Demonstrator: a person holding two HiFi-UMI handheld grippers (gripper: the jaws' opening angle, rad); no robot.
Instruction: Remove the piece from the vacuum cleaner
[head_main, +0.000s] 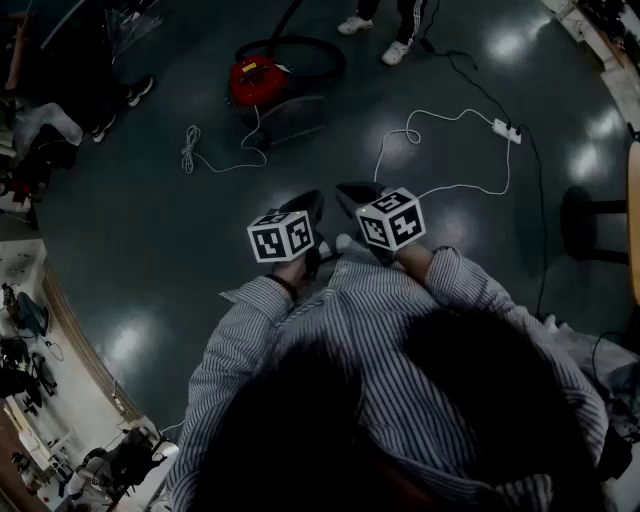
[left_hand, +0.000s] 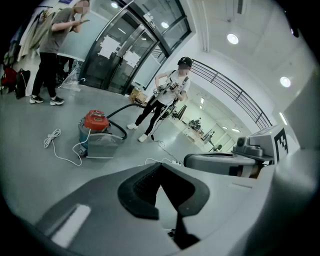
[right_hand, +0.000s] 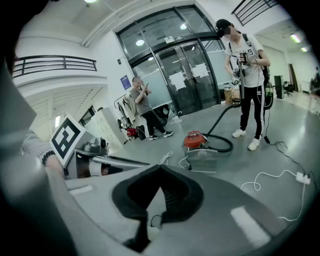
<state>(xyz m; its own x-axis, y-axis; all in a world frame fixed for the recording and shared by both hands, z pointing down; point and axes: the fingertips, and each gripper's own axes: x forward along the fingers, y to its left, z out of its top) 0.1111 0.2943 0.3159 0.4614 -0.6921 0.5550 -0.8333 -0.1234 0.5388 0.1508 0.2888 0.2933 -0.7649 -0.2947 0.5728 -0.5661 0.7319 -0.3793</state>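
The vacuum cleaner (head_main: 258, 82) has a red top and a grey body and stands on the dark floor well ahead of me. A black hose (head_main: 305, 48) loops behind it. It also shows in the left gripper view (left_hand: 97, 131) and the right gripper view (right_hand: 200, 145). My left gripper (head_main: 308, 208) and right gripper (head_main: 350, 192) are held side by side in front of my chest, far short of the vacuum cleaner. Both are shut, with nothing between the jaws (left_hand: 159, 166) (right_hand: 160, 168). Which piece comes off the vacuum cleaner is too small to tell.
A person (right_hand: 246, 70) stands beyond the vacuum cleaner holding the hose end, shoes (head_main: 385, 38) on the floor. Another person (left_hand: 55, 50) stands far left. A white cable runs to a power strip (head_main: 506, 130). A coiled cord (head_main: 190, 150) lies left of the vacuum cleaner. A stool (head_main: 590, 225) stands at right.
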